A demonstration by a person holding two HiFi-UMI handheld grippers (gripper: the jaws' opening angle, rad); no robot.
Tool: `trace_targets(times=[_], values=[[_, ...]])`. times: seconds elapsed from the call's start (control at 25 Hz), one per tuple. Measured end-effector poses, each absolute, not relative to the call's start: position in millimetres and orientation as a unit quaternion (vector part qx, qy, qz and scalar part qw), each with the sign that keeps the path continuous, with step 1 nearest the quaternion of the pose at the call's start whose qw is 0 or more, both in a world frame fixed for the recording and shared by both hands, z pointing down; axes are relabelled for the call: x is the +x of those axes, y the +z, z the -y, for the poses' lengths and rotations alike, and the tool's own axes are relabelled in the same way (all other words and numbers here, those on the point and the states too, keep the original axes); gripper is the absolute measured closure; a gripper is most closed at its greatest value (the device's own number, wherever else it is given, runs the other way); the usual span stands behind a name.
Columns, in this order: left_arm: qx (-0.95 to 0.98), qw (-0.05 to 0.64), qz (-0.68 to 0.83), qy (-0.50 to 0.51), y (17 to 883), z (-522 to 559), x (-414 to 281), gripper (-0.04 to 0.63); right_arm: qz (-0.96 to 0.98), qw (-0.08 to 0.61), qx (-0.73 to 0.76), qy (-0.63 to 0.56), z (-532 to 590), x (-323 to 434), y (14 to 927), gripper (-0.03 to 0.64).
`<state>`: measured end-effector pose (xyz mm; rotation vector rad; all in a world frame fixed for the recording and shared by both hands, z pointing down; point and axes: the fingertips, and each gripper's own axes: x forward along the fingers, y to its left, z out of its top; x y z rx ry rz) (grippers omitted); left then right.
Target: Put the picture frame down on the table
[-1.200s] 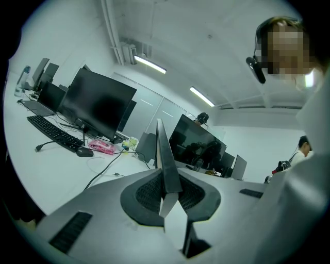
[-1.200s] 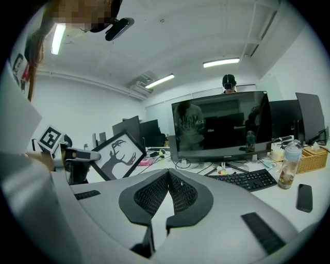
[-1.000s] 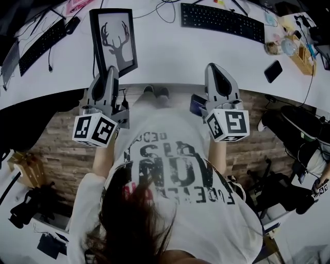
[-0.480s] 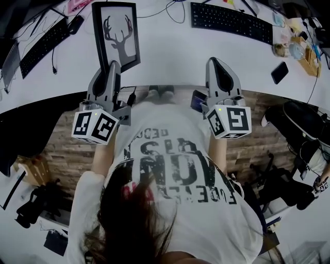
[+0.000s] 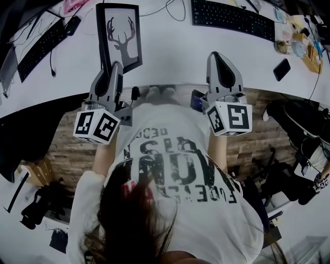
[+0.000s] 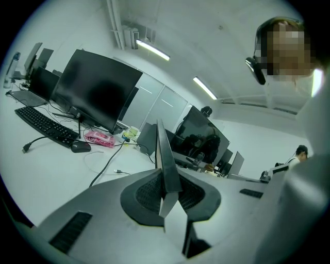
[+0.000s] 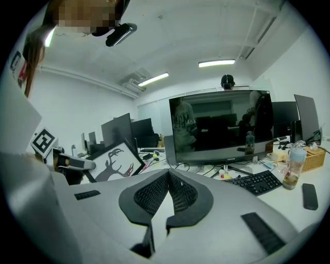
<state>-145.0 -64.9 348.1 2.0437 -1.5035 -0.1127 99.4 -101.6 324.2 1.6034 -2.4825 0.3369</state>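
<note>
A white office table (image 5: 170,56) bearing a keyboard (image 5: 232,19) and cables (image 5: 175,7) is noted. The picture frame (image 5: 119,37) is held tilted over it. It should be lowered flat onto bare surface, clear of the cables, before release. The left gripper (image 5: 116,66) is clamped on the frame's near edge. The 2 jaws of the right gripper (image 5: 217,54) are pressed together, empty, well apart from the frame.

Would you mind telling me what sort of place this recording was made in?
Most likely an open-plan office: a long white desk carries black keyboards and large dark monitors, with strip lights on the ceiling.
</note>
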Motion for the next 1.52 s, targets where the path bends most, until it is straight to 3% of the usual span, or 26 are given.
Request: trace_targets(times=[0.6,1.52], values=[[0.777,0.316,0.543,-0.027,366,68,-119,0.557,0.829,0.085,0.54,0.122,90,114,334,0.617],[0.76,0.408,0.506,0.014,444,77,-75,0.557,0.825,0.087,0.541,0.138,95,125,345,0.617]])
